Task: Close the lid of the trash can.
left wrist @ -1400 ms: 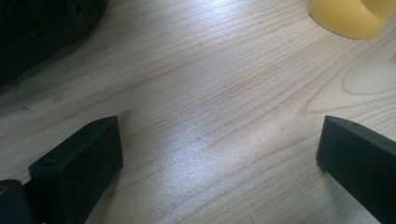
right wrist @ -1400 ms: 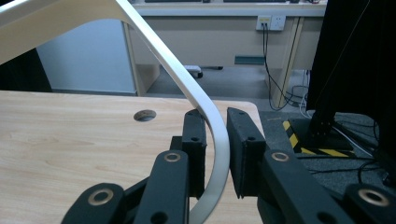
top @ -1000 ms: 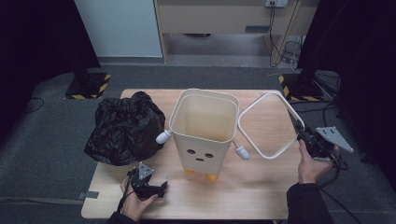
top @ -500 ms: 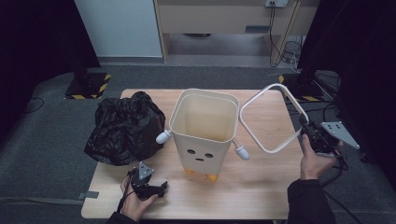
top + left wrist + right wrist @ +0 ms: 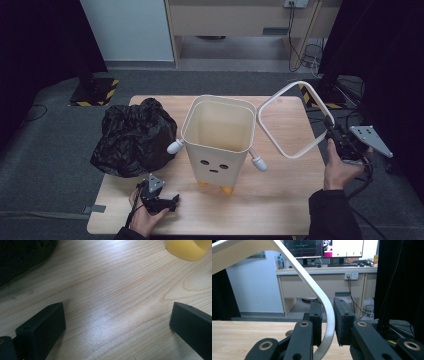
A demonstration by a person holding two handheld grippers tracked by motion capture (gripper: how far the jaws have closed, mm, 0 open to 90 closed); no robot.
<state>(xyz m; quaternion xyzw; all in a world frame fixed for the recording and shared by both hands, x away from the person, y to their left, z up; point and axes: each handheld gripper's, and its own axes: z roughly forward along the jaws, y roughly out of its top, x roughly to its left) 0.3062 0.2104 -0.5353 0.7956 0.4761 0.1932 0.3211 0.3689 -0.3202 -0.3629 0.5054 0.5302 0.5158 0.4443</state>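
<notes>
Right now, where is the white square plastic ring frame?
In the high view the white square plastic ring frame is tilted up off the table's right side, right of the cream bin, with one corner clamped in the right gripper.

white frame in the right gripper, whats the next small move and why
Probably carry the white frame leftward over the open bin and level it above the rim. The right gripper pinches one corner of it, tilted and clear of the table, while the bin stands bare, the black bag lies beside it and the left gripper rests open on the wood.
</notes>
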